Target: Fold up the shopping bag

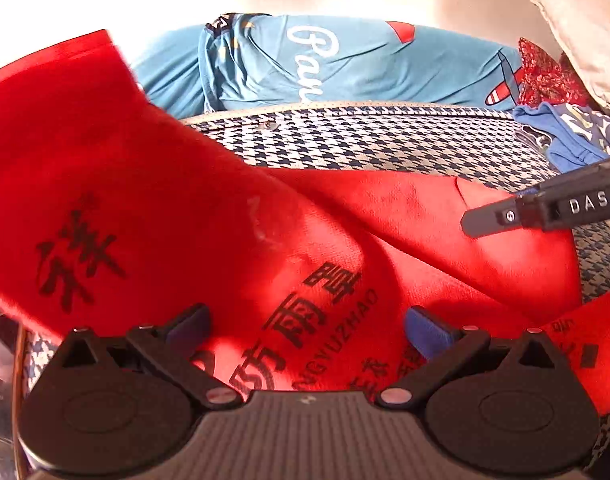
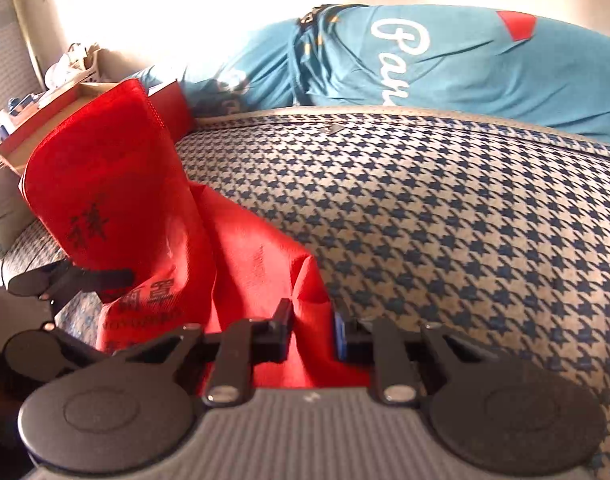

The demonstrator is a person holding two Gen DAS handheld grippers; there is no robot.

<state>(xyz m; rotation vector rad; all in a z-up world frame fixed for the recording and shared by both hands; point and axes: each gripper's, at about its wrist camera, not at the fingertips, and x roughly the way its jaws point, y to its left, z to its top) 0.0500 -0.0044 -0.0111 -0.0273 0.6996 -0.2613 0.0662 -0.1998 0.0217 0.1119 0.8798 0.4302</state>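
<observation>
A red non-woven shopping bag [image 1: 225, 220] with black printed characters lies crumpled on a blue-and-white houndstooth surface [image 1: 365, 140]. Its left part stands up as a tall flap [image 2: 105, 168]. My left gripper [image 1: 309, 324] is open, its jaws wide apart over the printed fabric and not pressing on it. In the right wrist view my right gripper [image 2: 311, 324] is shut on a bunched edge of the bag [image 2: 257, 248]. The right gripper's tip [image 1: 477, 222] shows over the bag's right side. The left gripper [image 2: 73, 280] sits at the foot of the flap.
A teal cloth with white script [image 1: 345, 64] lies behind the houndstooth surface. At the back right are a red patterned cloth [image 1: 545, 76], a blue garment [image 1: 565, 136] and a pale pillow [image 1: 585, 32]. An open box [image 2: 65, 100] stands at the back left.
</observation>
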